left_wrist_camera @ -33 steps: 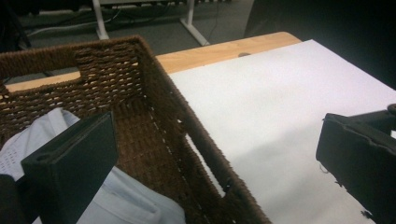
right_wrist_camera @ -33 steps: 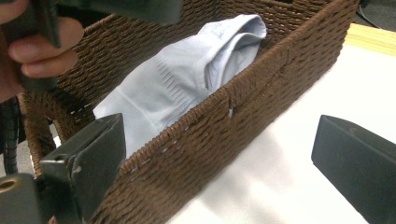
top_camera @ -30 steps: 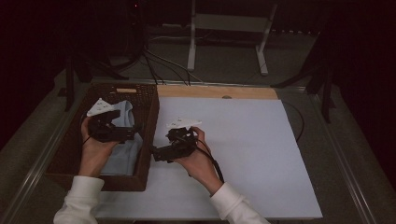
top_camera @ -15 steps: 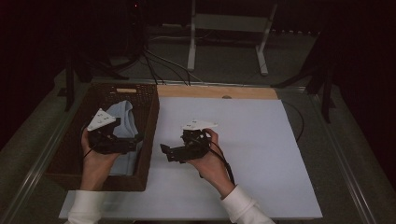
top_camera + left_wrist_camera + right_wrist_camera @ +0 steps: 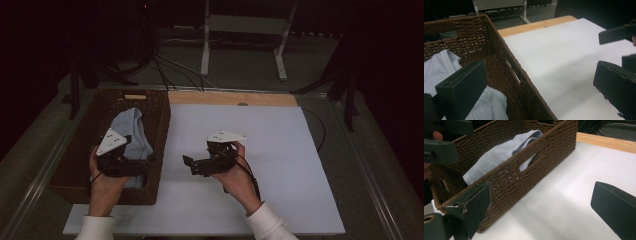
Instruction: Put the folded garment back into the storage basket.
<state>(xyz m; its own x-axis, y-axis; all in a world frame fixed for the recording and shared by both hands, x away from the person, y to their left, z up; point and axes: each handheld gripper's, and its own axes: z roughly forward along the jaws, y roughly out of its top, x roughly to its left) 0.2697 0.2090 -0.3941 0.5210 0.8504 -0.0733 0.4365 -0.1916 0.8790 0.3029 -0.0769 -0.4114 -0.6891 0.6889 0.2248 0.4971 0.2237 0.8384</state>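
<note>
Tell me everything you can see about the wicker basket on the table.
The basket is dark brown woven wicker, rectangular and open-topped, with handle slots cut in its walls. It stands upright at the left edge of the white table sheet. A crumpled pale blue cloth lies inside. The left tool hangs open over its near end.

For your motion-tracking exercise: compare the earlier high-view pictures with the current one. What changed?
Both grippers drew back toward the person: the left gripper came nearer the wicker basket's near end, the right gripper slid back over the white sheet. Both are open, holding nothing. Basket and blue cloth stayed put.
</note>
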